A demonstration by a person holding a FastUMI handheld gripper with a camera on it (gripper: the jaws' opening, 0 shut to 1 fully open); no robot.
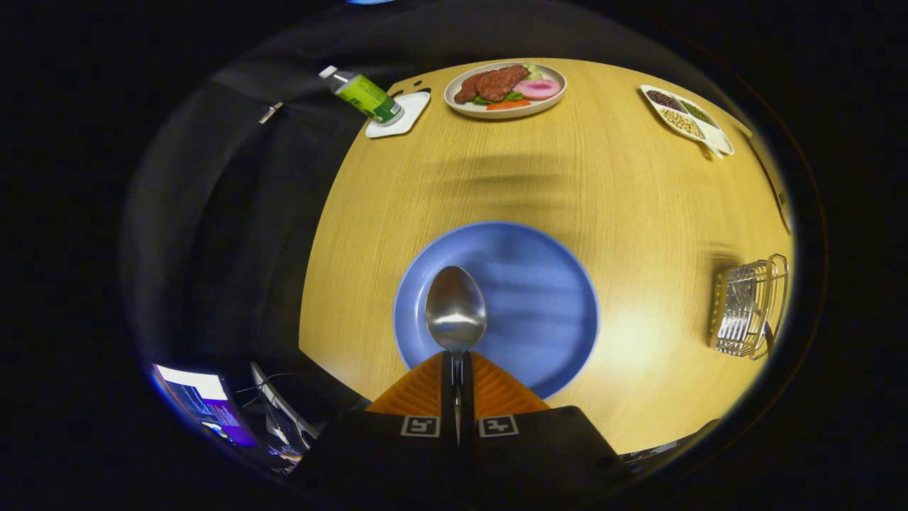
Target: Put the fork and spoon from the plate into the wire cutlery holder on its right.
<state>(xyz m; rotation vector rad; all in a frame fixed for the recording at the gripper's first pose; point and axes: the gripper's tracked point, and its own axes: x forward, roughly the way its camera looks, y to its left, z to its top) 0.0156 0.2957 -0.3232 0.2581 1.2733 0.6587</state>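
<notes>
The gripper (457, 369) is clamped on the spoon (455, 309) by its thin handle above the blue plate (539, 298), and that stiff, slick metal could probably pivot.

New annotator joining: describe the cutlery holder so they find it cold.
On the round wooden table, look right of the blue plate, over which the gripper holds a spoon. The wire cutlery holder stands near the table's edge, the one metal mesh item among dishes.
</notes>
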